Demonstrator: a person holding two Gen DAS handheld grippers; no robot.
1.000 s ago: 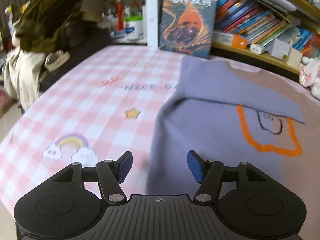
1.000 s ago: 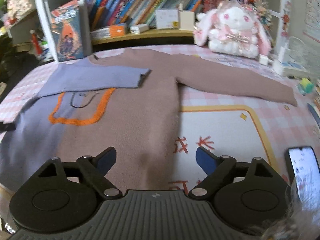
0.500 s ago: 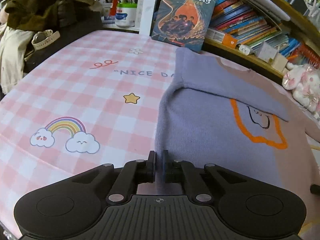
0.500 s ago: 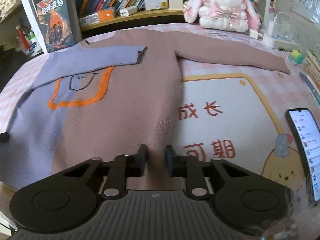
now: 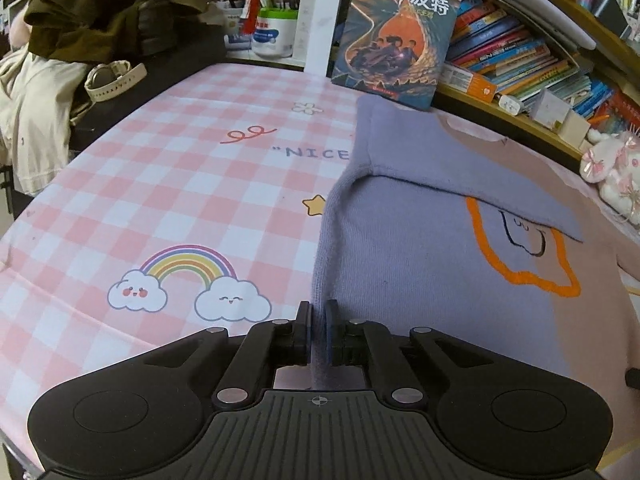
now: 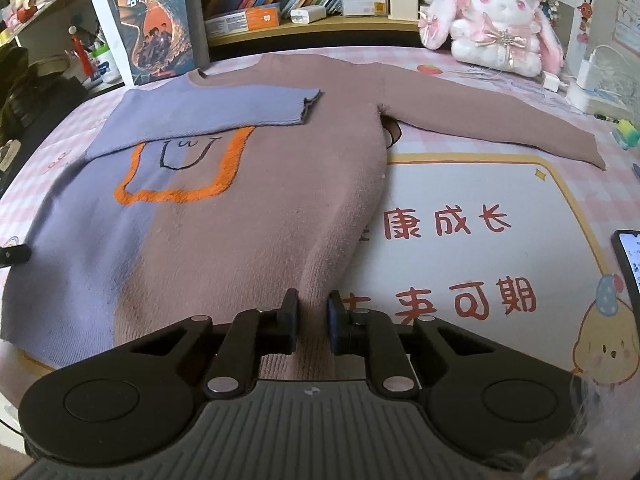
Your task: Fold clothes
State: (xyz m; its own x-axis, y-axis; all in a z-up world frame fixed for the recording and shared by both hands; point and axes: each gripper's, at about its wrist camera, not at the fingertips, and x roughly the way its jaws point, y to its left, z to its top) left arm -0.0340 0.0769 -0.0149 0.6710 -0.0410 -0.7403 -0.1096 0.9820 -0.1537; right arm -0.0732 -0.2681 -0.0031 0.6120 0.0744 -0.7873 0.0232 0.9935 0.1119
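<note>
Phone [image 6: 629,264], probably, beside sweater [image 6: 248,216]

Phone [image 6: 630,268] cut off at right edge; screen text unreadable.

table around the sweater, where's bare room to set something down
Free: the checked cloth left of the sweater, around the rainbow print; also the white panel between the outstretched sleeve and the phone. Crowded: the back edge by the book and plush rabbit.
</note>
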